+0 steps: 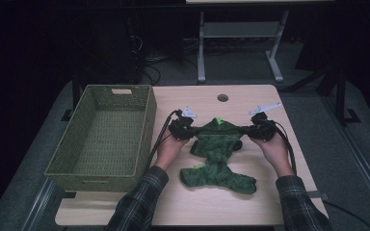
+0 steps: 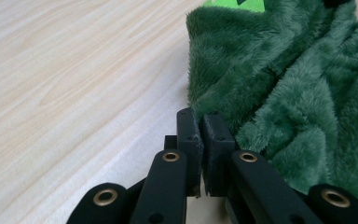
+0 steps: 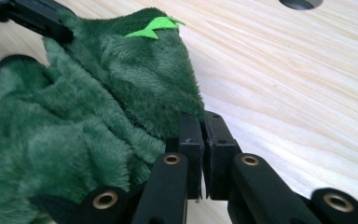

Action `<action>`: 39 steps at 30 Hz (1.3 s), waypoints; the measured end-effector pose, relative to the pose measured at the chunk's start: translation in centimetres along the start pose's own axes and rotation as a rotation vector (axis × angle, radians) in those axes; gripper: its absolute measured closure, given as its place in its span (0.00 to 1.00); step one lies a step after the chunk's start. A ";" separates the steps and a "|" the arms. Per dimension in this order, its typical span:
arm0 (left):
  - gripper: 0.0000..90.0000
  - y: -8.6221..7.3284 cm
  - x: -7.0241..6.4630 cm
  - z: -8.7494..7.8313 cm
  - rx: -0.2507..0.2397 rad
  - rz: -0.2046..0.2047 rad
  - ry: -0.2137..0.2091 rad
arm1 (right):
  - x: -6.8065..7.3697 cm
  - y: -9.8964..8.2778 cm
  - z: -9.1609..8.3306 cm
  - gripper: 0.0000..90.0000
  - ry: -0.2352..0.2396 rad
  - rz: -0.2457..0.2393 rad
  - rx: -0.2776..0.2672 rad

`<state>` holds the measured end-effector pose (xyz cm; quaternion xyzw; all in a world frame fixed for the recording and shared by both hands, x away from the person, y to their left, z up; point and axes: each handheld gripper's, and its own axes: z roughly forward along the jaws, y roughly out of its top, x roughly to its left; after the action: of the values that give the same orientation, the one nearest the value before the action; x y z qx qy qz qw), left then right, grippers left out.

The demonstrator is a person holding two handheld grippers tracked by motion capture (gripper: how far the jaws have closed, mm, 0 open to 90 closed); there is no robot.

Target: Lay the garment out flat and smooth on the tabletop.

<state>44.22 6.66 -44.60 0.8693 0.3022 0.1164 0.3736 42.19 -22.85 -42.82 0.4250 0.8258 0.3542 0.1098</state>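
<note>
Green plush it is: a fleecy dinosaur-style garment (image 1: 218,154) lies on the pale wooden table (image 1: 250,202), near the middle, just right of the woven basket (image 1: 103,137). Both grippers are on it now. The left gripper (image 1: 182,129) has its 2 jaws pressed together on the fabric's upper left edge; in the left gripper view the fleece (image 2: 279,84) tucks right into the closed pads. The right gripper (image 1: 261,130) mirrors it on the upper right edge, jaws clamped on a pinch of pile beside the bright green spikes (image 3: 154,27). Between the 2 grips the top edge runs taut, while the lower half sits crumpled on the wood.

By my read, this is the grasp step, completed on both sides, with a lift or a fold to follow. Next move calls for both hands rising together, keeping that edge stretched so the thin pinches do not slip, then swinging left if the basket is the destination.
</note>
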 end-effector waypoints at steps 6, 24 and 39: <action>0.97 -0.6 0.4 2.0 0.024 0.007 0.016 | -0.8 -1.3 2.0 0.98 -0.011 0.020 0.044; 0.58 0.6 1.4 0.4 -0.017 -0.063 -0.023 | -0.8 -1.2 0.4 0.80 -0.022 0.049 -0.031; 0.38 0.8 -2.0 -4.6 -0.003 -0.023 -0.087 | 1.2 -1.0 -2.7 0.73 0.030 0.055 -0.038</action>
<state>40.99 7.67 -40.83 0.8695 0.2954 0.0746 0.3889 39.51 -23.67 -41.44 0.4399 0.8085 0.3790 0.0956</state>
